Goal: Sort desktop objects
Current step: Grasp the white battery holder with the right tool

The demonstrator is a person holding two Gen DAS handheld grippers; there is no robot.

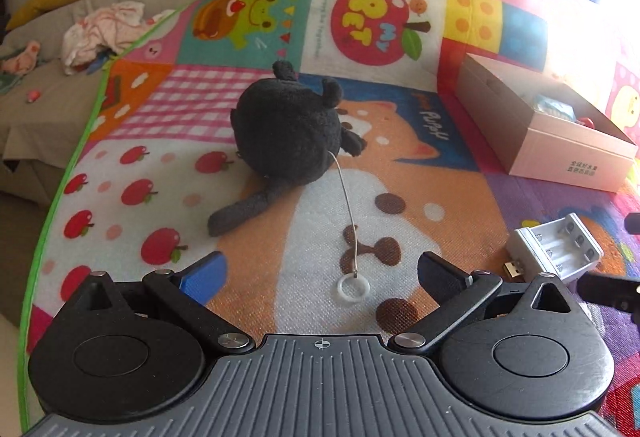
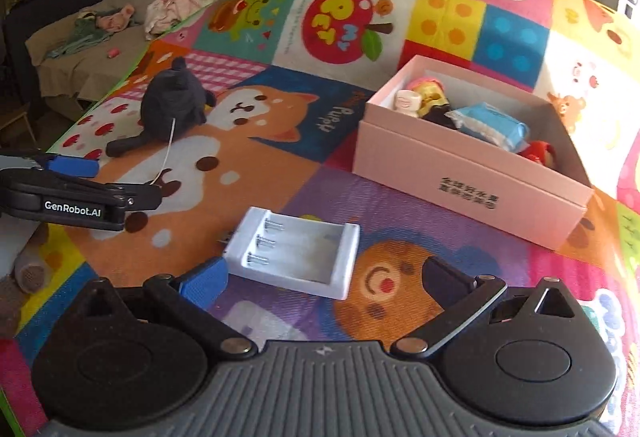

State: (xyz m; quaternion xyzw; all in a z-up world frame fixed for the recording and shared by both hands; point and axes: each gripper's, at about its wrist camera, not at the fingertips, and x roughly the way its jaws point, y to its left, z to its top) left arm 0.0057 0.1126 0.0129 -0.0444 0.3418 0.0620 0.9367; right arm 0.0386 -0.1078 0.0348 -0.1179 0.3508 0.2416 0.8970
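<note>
Play mat, cartoon-printed: bears all items. Pink box, lidless, far right: holds small toys. Black plush cat: mid-mat, corded ring trailing. White battery charger: between right gripper fingers, untouched. Left gripper: jaws spread, empty.

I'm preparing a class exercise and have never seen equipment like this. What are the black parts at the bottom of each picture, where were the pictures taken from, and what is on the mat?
Each picture comes from a camera on a hand-held two-finger gripper, looking along its fingers. The left gripper faces a black plush toy with a cord ending in a white ring. The right gripper faces a white battery charger. Both are open and hold nothing. A pink box already holding small items stands on the colourful play mat.
</note>
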